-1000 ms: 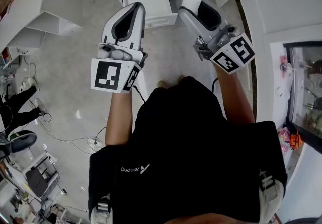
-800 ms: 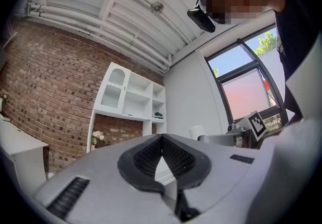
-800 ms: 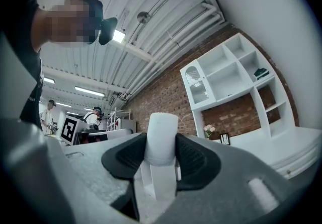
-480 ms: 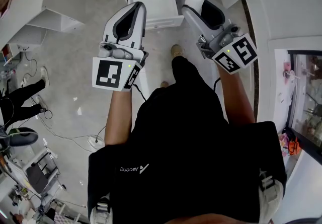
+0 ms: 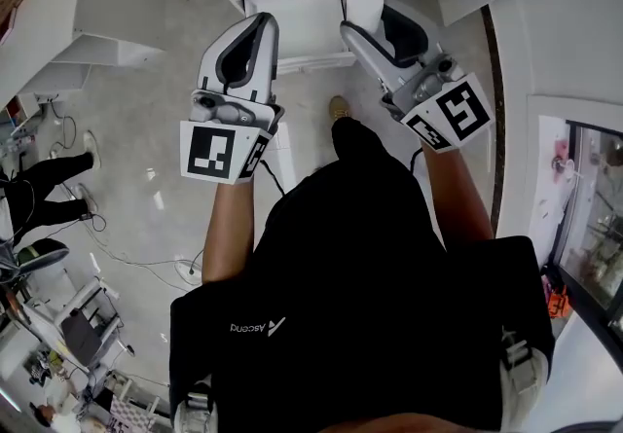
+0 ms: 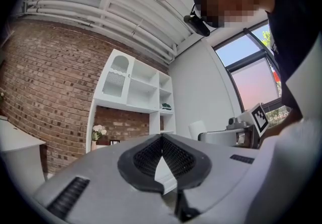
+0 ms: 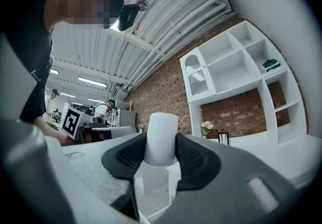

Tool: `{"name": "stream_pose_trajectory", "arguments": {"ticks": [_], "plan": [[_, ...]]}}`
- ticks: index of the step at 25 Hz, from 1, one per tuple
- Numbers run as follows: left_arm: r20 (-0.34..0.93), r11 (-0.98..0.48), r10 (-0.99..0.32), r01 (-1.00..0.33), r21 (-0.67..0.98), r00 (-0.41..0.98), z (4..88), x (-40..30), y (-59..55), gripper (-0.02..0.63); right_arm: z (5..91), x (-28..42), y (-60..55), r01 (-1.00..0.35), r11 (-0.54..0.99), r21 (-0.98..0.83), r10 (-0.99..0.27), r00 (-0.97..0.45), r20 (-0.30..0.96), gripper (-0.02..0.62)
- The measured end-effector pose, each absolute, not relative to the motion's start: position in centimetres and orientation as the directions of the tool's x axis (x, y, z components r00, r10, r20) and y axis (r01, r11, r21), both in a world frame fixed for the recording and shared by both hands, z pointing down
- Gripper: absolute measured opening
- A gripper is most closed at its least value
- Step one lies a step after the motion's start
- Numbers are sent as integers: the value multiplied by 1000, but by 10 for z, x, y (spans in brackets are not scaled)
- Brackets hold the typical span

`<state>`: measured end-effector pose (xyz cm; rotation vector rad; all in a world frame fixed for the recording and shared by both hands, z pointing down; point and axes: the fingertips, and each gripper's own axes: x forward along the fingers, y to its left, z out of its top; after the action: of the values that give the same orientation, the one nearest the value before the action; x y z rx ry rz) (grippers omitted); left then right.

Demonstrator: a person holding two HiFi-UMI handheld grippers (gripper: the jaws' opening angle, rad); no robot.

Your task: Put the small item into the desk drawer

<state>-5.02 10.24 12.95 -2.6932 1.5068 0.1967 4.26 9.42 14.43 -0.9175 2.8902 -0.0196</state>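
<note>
The white cylinder (image 5: 365, 7) is clamped between the pads of the right gripper (image 5: 375, 20), at 12 o'clock in the head view. It is just at 3 o'clock of the open desk drawer (image 5: 304, 22). At 9 o'clock of it, the left gripper (image 6: 162, 140) has its jaws closed together, empty.

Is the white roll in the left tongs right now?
No, the white roll is clamped between the right tongs, while the left tongs are closed together with nothing between them.
</note>
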Motion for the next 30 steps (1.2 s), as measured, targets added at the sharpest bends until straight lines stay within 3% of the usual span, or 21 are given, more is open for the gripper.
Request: {"name": "stream_pose_trajectory", "arguments": {"ticks": [13, 30], "plan": [[-78, -454, -888, -891, -8, 453, 177, -34, -29, -2, 202, 48, -40, -500, 866, -25, -500, -866, 12, 179], [69, -453, -888, -891, 43, 455, 295, -49, -113, -2, 310, 2, -117, -458, 886, -69, -434, -873, 223, 179]]}}
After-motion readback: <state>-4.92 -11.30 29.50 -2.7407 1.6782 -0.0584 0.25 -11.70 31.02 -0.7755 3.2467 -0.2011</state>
